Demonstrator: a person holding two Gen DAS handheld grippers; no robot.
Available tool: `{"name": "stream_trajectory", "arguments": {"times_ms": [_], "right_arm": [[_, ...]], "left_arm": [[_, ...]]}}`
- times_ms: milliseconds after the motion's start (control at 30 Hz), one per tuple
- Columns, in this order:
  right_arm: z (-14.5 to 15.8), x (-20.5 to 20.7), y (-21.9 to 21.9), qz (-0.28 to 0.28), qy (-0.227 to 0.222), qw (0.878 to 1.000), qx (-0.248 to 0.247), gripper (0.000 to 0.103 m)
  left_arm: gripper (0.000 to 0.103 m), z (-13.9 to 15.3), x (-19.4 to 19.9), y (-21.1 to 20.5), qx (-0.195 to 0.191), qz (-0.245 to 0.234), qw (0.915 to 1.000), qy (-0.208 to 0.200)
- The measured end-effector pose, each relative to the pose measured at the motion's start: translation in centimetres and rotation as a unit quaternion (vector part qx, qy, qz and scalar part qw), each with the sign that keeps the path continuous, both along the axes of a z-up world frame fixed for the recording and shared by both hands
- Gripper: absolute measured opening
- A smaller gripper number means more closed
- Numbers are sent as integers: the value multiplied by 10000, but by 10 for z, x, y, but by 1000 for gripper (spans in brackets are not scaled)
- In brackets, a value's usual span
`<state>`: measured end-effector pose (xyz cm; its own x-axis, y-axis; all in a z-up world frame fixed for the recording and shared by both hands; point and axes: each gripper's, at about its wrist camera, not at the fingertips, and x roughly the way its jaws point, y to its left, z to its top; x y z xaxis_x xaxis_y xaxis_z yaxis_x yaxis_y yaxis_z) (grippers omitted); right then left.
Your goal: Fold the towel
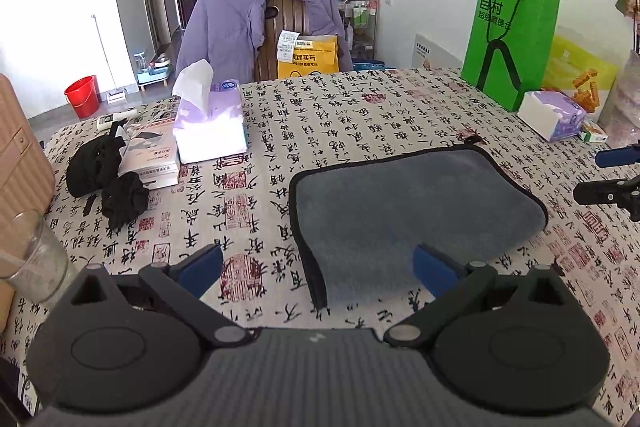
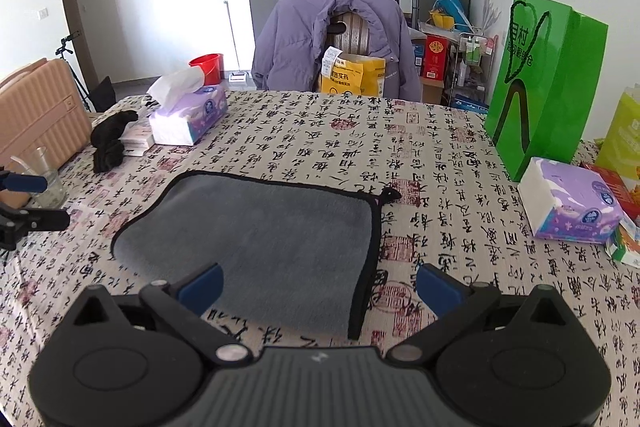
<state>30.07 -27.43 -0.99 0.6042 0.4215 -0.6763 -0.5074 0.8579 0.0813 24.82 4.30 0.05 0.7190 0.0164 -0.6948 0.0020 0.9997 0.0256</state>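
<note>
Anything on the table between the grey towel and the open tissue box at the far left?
No, just bare tablecloth between the towel and the tissue box; both wrist views show it.

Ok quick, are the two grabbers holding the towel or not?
Left gripper: open, holding nothing, above the towel.
Right gripper: open, holding nothing.

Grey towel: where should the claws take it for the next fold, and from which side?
Take the grey towel by its two near corners, coming in from the near edge. It lies flat, black trim marking the edges; the open left claw and right claw each straddle a near corner.
</note>
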Motion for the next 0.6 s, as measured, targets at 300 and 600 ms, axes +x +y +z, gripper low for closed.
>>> {"name": "stream_trajectory", "arguments": {"times_ms": [300, 600], "right_arm": [[3, -31, -9, -16, -5, 10000, 17, 103], [6, -59, -16, -30, 9, 9999, 108, 103]], "left_arm": [[103, 2, -29, -7, -35, -8, 10000, -41], [103, 3, -58, -13, -96, -8, 9999, -56]]}}
